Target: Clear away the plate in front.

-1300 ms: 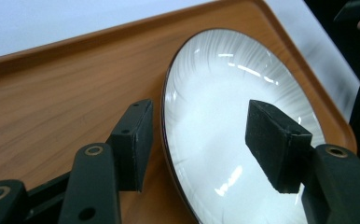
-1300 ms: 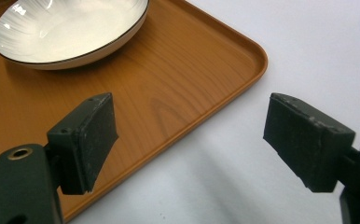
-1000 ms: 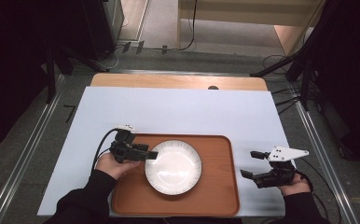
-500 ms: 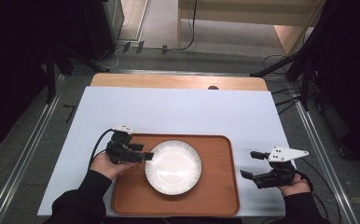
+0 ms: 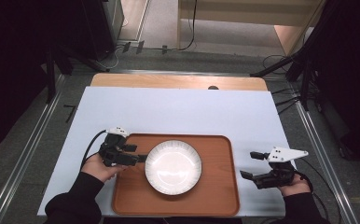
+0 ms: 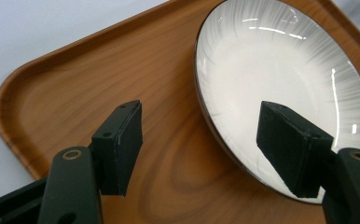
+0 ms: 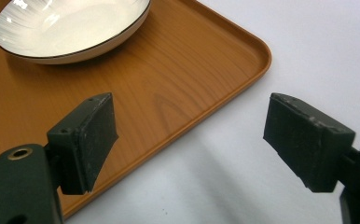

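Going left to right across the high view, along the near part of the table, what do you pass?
Left gripper → plate on the tray → right gripper.

A lab or recording studio rather than a home: the white-topped table [image 5: 178, 109] stands between metal rails [image 5: 26, 154], with cables [image 5: 187, 28] trailing over grey floor and dark stands (tripod legs, seemingly) [image 5: 285, 65] around.

one plate [image 5: 173, 166], one wooden tray [image 5: 220, 196], two tongs
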`<state>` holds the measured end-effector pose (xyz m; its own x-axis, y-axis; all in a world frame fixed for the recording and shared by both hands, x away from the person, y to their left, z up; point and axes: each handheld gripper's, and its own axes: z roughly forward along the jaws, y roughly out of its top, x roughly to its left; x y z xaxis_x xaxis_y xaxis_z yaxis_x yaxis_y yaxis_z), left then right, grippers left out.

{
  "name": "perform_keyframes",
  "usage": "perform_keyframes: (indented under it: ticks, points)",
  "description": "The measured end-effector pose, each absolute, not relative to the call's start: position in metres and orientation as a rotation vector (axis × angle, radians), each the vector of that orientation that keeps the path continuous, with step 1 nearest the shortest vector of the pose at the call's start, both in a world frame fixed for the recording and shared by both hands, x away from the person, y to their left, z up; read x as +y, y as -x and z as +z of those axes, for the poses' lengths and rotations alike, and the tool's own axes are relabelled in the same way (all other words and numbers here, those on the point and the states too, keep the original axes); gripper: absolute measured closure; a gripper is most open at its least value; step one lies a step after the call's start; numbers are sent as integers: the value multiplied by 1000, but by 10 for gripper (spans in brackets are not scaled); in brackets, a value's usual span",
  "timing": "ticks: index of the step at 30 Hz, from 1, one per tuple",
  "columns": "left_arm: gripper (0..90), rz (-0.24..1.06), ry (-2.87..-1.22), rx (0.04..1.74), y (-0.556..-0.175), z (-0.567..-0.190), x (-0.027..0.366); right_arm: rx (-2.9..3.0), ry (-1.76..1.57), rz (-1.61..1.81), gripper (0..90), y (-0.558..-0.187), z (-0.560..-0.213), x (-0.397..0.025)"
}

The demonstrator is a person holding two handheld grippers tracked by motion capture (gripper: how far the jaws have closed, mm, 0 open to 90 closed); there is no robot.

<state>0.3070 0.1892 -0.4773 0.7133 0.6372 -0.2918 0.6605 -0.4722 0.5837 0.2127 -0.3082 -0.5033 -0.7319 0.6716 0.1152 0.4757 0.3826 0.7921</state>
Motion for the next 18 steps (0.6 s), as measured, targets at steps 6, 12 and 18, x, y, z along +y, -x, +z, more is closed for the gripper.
perform_keyframes:
  ticks: [6,12,18]
  points:
    - [315,-12,-2249,982,-304,-476,198,2423,-1024,1264,178,-213,-503,-308]
    - [316,24,-2248,952,-299,-474,205,2427,-1024,1264,178,-212,-503,-308]
    - [316,53,-2255,964,-297,-474,215,2431,-1023,1262,178,-213,-503,-308]
